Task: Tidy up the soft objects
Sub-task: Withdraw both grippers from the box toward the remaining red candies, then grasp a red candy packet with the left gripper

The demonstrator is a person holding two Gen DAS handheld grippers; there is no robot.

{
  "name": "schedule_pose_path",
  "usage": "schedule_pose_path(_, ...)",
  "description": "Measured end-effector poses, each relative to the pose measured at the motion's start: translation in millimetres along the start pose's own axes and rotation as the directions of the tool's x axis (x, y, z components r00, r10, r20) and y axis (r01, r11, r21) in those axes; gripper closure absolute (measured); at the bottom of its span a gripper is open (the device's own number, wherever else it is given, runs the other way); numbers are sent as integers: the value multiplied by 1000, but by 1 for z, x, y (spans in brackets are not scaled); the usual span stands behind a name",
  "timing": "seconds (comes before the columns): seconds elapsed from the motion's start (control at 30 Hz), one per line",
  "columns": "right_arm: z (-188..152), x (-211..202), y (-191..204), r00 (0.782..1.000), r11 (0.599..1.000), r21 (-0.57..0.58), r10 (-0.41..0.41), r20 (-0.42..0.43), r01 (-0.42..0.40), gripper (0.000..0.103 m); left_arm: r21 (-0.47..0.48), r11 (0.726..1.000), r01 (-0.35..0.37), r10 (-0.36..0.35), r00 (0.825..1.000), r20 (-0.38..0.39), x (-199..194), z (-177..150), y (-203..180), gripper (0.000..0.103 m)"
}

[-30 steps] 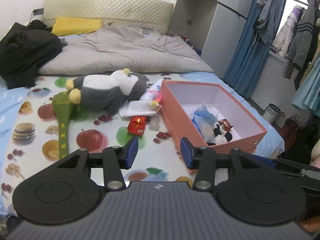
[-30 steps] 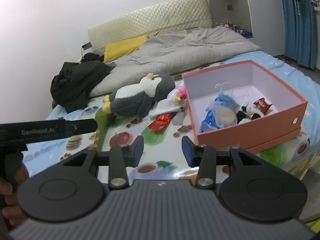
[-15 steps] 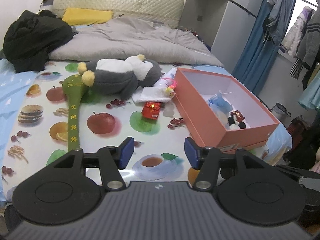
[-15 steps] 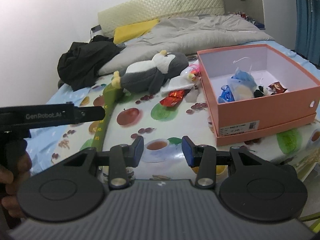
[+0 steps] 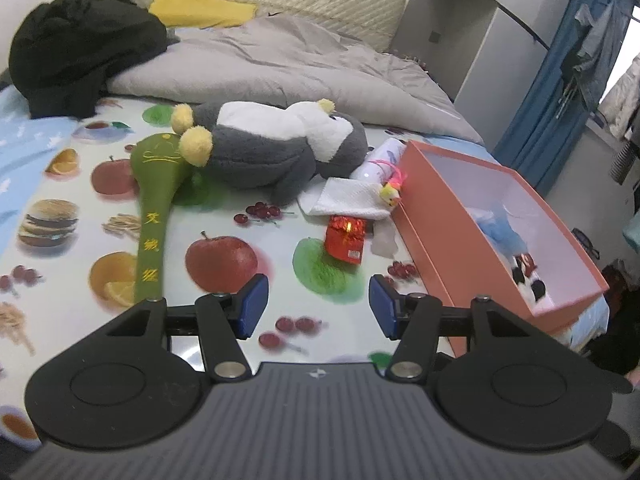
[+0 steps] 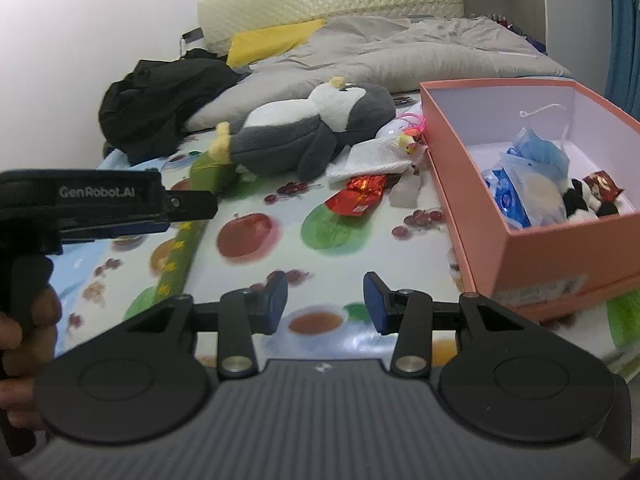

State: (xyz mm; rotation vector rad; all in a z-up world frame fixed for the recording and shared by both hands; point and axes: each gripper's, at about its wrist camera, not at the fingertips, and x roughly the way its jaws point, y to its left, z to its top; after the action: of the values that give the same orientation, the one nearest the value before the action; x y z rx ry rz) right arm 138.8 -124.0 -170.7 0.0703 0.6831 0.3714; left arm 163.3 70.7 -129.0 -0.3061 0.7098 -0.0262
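Observation:
A grey and white penguin plush (image 5: 276,148) (image 6: 308,128) lies on the fruit-print sheet. Beside it lie a green padded stick (image 5: 154,204) (image 6: 180,248), a white cloth (image 5: 348,200) (image 6: 370,158), a red foil packet (image 5: 346,238) (image 6: 358,198) and a small yellow and pink toy (image 5: 390,194). The orange box (image 5: 436,248) (image 6: 560,256) at the right holds blue bags (image 6: 528,176) and a small black and white plush (image 6: 580,200). My left gripper (image 5: 318,306) hangs open over the sheet, short of the red packet. My right gripper (image 6: 324,300) is open too, with nothing between its fingers.
A grey duvet (image 5: 288,64), a yellow pillow (image 5: 200,10) and a heap of black clothes (image 5: 76,44) fill the far end of the bed. A hand holds the left gripper's handle (image 6: 24,280) at the left of the right wrist view. Blue curtains (image 5: 560,80) and hanging clothes stand at the right.
Both grippers have come forward and down toward the sheet, so the plush, packet and box look larger. The left gripper's jaws stand wider than a second ago.

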Motion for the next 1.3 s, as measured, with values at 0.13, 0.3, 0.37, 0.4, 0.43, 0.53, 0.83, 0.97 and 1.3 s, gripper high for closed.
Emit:
schedule_pose_path(0.13,8,31,-7,999,999,3,-44,17,44,58,-18,1000,22,-22,999,-26,42,10,6,41)
schedule_pose_path(0.3,21,73,-15,993,994,18,-110,32,109,58,-63,996,60,-63,996,-58,97,26,17,41)
schedule_pose_path(0.37,26,91,-14,987,988,-2,-157,44,157,58,-89,993,72,-79,994,-74,116,32,22,42)
schedule_pose_path(0.4,29,100,-15,985,986,1,-167,41,167,59,-108,990,87,-96,992,-84,127,35,26,42)
schedule_pose_path(0.43,31,106,-17,985,986,11,-169,42,168,59,-129,986,101,-113,989,-95,137,37,29,42)
schedule_pose_path(0.53,37,130,-21,976,976,29,-216,37,215,59,-223,965,140,-172,976,-132,167,42,41,43)
schedule_pose_path(0.83,47,172,-30,951,951,47,-306,34,304,59,-319,929,190,-260,946,-194,223,38,48,57)
schedule_pose_path(0.97,50,185,-33,947,947,43,-320,23,319,59,-334,923,189,-268,941,-207,232,36,50,69)
schedule_pose_path(1.3,51,205,-33,937,936,-17,-351,8,351,61,-337,922,190,-269,940,-209,238,32,52,101)
